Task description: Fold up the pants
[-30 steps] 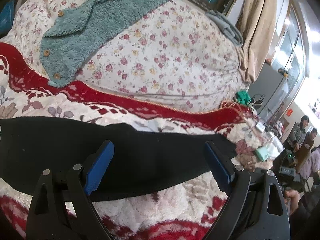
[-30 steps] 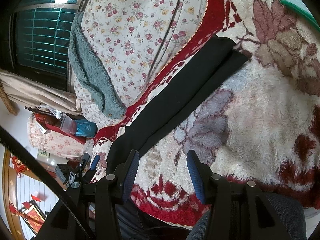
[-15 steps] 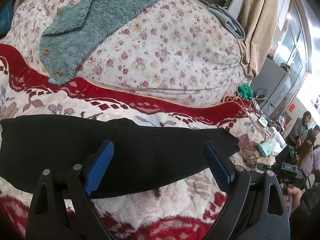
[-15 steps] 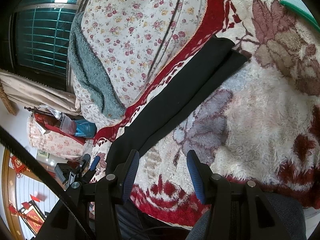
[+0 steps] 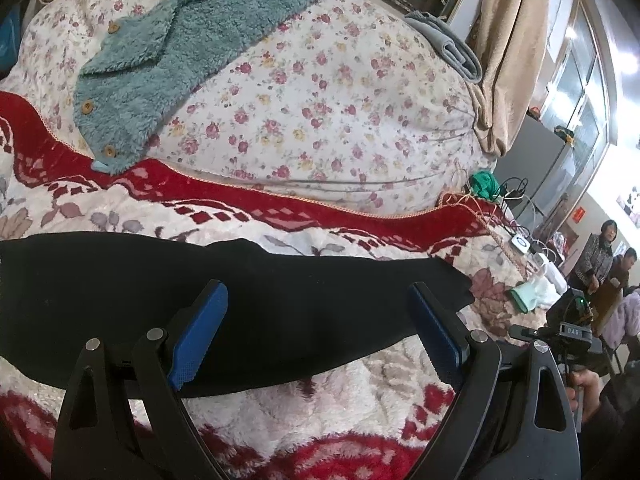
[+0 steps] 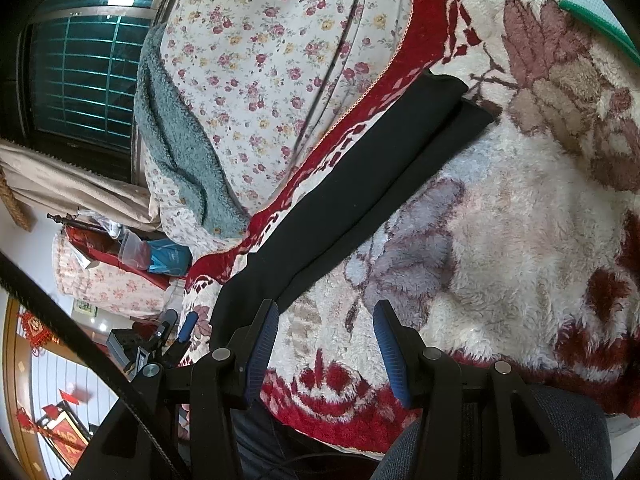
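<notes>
Black pants [image 5: 248, 300] lie flat as a long narrow strip on the fleece blanket [image 5: 360, 408], apparently already folded leg on leg; the layering is hard to confirm. The crosswise folds remain. Fabric is smooth, dark and featureless. Left gripper [image 5: 316, 332] is wide and empty above the strip. Right gripper [image 6: 324, 344] is half-spread, holding nothing, beside the strip's end.

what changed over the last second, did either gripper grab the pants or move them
Nothing visibly changed. The black pants lie as a long band across the fleece blanket, with no new fold. The left gripper stays open above them and the right gripper stays open over the blanket near the band's end; neither holds anything.
</notes>
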A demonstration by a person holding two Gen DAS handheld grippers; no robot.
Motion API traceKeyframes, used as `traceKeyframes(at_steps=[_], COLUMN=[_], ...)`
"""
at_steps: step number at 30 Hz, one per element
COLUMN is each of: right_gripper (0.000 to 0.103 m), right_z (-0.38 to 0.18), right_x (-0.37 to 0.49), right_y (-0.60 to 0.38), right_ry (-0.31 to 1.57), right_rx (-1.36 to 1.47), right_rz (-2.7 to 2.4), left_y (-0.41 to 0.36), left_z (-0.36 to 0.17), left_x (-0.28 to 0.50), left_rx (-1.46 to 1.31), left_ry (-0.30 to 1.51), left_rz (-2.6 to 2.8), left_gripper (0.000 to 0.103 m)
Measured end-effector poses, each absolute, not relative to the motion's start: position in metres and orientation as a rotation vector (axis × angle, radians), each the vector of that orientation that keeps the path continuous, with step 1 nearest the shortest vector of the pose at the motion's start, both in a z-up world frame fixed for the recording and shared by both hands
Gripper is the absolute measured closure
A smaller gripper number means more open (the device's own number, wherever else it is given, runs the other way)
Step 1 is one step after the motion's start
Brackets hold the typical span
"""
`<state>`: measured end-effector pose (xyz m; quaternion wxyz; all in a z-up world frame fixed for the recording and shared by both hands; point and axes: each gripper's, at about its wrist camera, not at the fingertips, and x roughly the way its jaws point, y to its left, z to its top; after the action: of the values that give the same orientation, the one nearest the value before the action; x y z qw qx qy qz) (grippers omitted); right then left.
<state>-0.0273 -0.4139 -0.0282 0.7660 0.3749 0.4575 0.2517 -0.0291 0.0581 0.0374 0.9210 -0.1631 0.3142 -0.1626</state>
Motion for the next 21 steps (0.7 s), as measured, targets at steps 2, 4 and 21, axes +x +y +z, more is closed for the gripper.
traceKeyframes(at_steps=[2, 4, 21], right_gripper=[0.055, 0.055, 0.055], right_z=[-0.029, -0.028, -0.029], right_x=[-0.027, -0.027, -0.022], right_y=[-0.414, -0.414, -0.412], right_ry=[0.993, 0.993, 1.007], right_rx=[0.814, 0.816, 0.796], right_rz=[0.545, 0.545, 0.537], left_y=[0.058, 0.057, 0.023], left_z=[0.038, 0.038, 0.033], left_x=[-0.03, -0.03, -0.026], left_rx=[-0.335, -0.335, -0.143], left_ry=[0.64, 0.635, 0.683], left_rz=[-0.34, -0.343, -0.176], left_gripper=[0.012, 0.012, 0.012])
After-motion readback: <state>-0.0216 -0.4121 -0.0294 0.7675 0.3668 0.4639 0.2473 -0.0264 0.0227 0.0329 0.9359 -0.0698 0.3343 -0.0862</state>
